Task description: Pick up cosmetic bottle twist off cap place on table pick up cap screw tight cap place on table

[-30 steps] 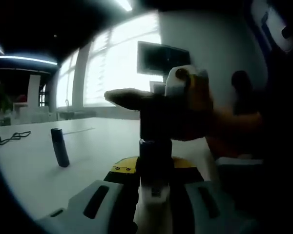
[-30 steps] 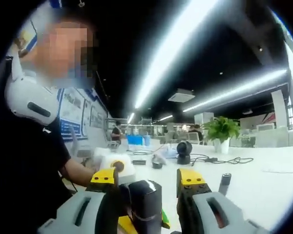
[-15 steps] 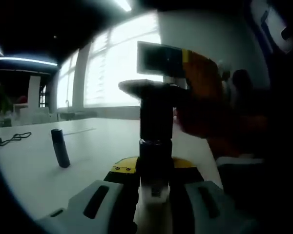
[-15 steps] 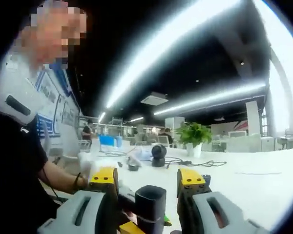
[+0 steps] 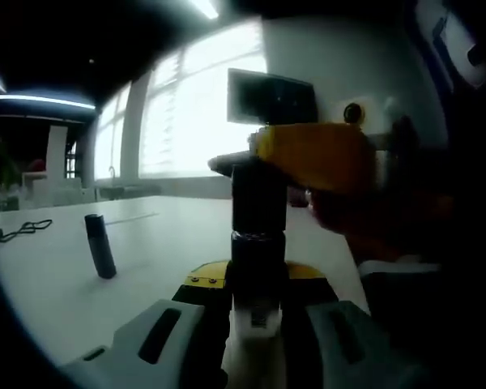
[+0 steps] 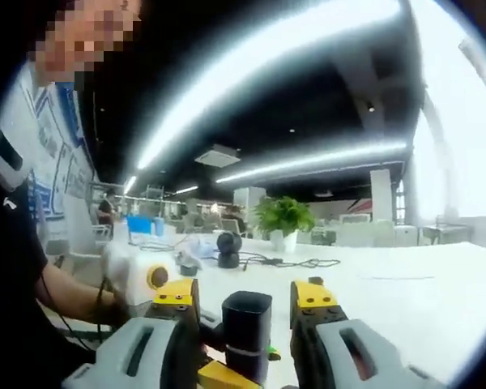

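We hold a dark cosmetic bottle [image 5: 257, 243] upright in the left gripper [image 5: 255, 312], its jaws pressed against the bottle's lower body above a white table [image 5: 57, 284]. The bottle's dark cap [image 5: 257, 197] sits on top, in line with the body.

In the left gripper view, the right gripper [image 5: 316, 154] reaches in from the right at cap height, its yellow-tipped jaws level with the cap. Half a second ago it stood higher and tilted; now it lies nearly horizontal, so it has rolled around the cap.

In the right gripper view, the cap [image 6: 246, 316] stands between the right gripper's [image 6: 247, 304] two yellow-tipped jaws. We see a gap on each side, so the jaws look spread and not clamped. The background here has also swung, with a potted plant [image 6: 282, 219] now nearer the middle.

We judge this as one turn in the twisting, with the grip being reset. Whether the cap is loosening or tightening, we cannot tell.

A second small dark cylinder [image 5: 100, 245] stands on the table, well apart.
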The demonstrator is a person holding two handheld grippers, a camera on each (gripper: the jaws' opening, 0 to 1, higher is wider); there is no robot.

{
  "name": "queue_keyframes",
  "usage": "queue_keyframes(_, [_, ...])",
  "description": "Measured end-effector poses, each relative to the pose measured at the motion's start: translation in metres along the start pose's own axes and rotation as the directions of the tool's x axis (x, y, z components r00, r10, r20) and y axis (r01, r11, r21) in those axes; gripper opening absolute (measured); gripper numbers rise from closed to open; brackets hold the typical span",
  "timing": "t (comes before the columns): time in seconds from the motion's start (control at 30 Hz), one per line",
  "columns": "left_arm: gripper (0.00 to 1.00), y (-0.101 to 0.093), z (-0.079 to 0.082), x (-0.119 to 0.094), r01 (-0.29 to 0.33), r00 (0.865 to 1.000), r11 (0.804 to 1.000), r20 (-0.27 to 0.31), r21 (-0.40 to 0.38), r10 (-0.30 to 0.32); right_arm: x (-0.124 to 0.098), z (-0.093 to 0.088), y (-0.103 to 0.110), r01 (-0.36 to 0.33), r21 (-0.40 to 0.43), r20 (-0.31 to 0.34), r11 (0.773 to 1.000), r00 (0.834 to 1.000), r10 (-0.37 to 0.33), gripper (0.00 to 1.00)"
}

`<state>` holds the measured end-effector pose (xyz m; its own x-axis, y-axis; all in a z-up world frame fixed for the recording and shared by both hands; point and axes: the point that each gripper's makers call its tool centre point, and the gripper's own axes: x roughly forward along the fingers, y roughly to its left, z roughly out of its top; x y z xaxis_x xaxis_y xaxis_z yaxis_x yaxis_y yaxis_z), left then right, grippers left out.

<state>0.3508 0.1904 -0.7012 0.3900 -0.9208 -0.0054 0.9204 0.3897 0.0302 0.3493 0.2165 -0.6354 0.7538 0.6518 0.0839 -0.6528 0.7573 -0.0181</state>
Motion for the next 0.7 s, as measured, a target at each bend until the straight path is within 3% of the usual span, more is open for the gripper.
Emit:
queue_keyframes(0.03, [0.13,0.000,0.000,0.000,0.000,1.000,1.000,0.000,0.000,0.000,-0.001,-0.002,-0.001,0.013,0.034,-0.009,0.999,1.000,-0.013,0.38])
queue_keyframes(0.17, [0.13,0.000,0.000,0.000,0.000,1.000,1.000,0.000,-0.001,0.000,-0.003,-0.004,-0.008,0.072,0.024,-0.018,0.997,0.997,-0.072,0.36])
queue_keyframes(0.27, [0.13,0.000,0.000,0.000,-0.001,1.000,1.000,0.000,-0.005,0.001,-0.002,0.001,-0.003,0.074,0.059,-0.004,0.996,0.997,-0.073,0.36])
queue_keyframes(0.37, [0.13,0.000,0.000,0.000,-0.002,1.000,1.000,-0.001,-0.004,0.002,-0.001,0.001,0.001,0.111,0.039,-0.004,0.993,0.994,-0.111,0.36])
queue_keyframes(0.47, [0.13,0.000,0.000,0.000,-0.002,1.000,1.000,-0.001,-0.004,0.002,-0.004,-0.004,-0.008,0.208,0.000,-0.030,0.978,0.978,-0.208,0.35])
queue_keyframes(0.53, [0.13,0.000,0.000,0.000,-0.001,1.000,1.000,0.000,-0.002,0.001,-0.006,-0.004,-0.012,0.269,0.051,-0.031,0.962,0.963,-0.268,0.33])
queue_keyframes(0.7, [0.13,0.000,0.000,0.000,0.000,1.000,1.000,0.000,0.001,0.000,-0.004,-0.012,-0.009,0.308,0.004,-0.059,0.951,0.950,-0.307,0.32])
